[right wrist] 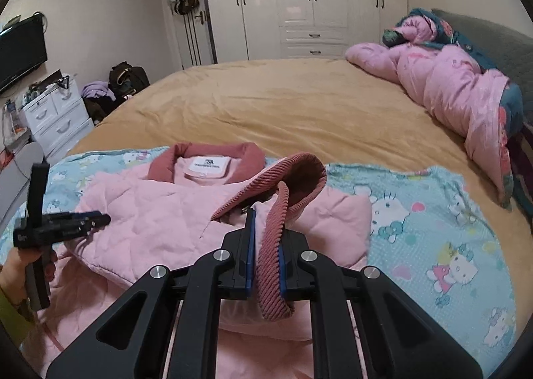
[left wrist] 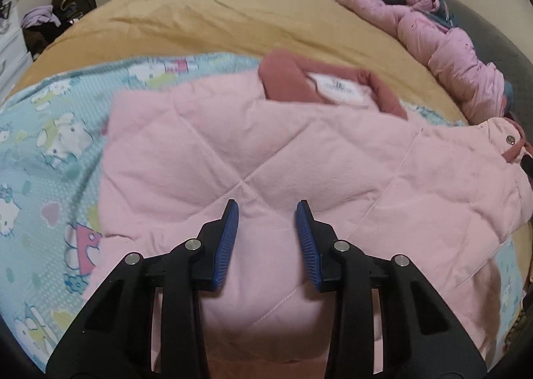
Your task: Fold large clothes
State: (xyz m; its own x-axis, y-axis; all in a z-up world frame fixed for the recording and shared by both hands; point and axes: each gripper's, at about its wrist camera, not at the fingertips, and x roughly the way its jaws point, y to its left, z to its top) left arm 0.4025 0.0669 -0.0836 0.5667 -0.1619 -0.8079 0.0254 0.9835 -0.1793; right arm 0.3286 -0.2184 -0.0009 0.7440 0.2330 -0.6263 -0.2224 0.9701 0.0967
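The right gripper (right wrist: 266, 239) is clamped on the dark-pink corduroy cuff (right wrist: 276, 245) of the pink quilted jacket (right wrist: 160, 212). The jacket lies on a light-blue cartoon-print sheet (right wrist: 433, 229) over the tan bedspread (right wrist: 283, 106). At far left, a hand (right wrist: 20, 265) holds the left gripper (right wrist: 100, 219) over the jacket.
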